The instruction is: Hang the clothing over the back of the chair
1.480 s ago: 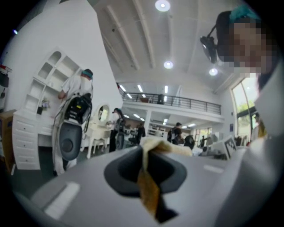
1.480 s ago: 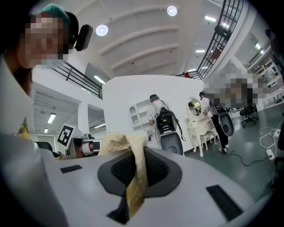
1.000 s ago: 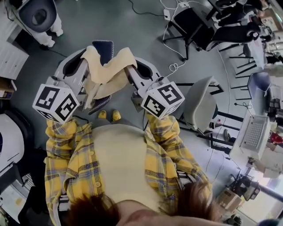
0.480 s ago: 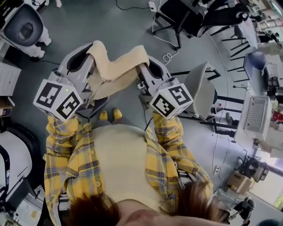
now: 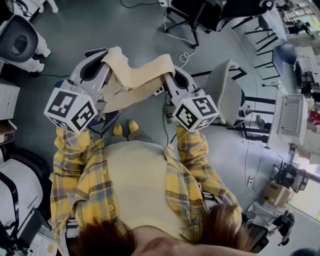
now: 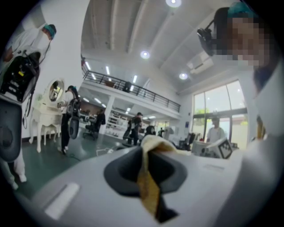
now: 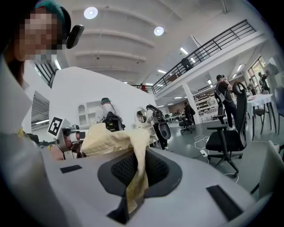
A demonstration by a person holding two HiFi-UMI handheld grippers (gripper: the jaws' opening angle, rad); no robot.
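One piece of cream clothing [image 5: 136,81] hangs in the air, stretched between both grippers in front of the person's torso, sagging a bit in the middle and clear of the floor. Left gripper [image 5: 105,62] has its jaws closed on the clothing's left edge; in the left gripper view the fabric [image 6: 148,188] runs pinched down the slot between the dark pads of the left gripper [image 6: 148,175]. Right gripper [image 5: 170,76] is likewise clamped on the right edge; in the right gripper view the cloth [image 7: 113,137] bunches above the jaws and a strip drops through the right gripper [image 7: 135,177]. Both grippers point away from the body, roughly level, marker cubes toward the person. Yellow plaid sleeves [image 5: 192,150] hold them. Yellow shoes [image 5: 125,128] show below the clothing. A grey chair [image 5: 224,95] stands just beside the right gripper, not touching the clothing. Black office chairs [image 5: 200,15] and a white cable [image 5: 187,55] sit further off on the grey floor [image 5: 135,25].
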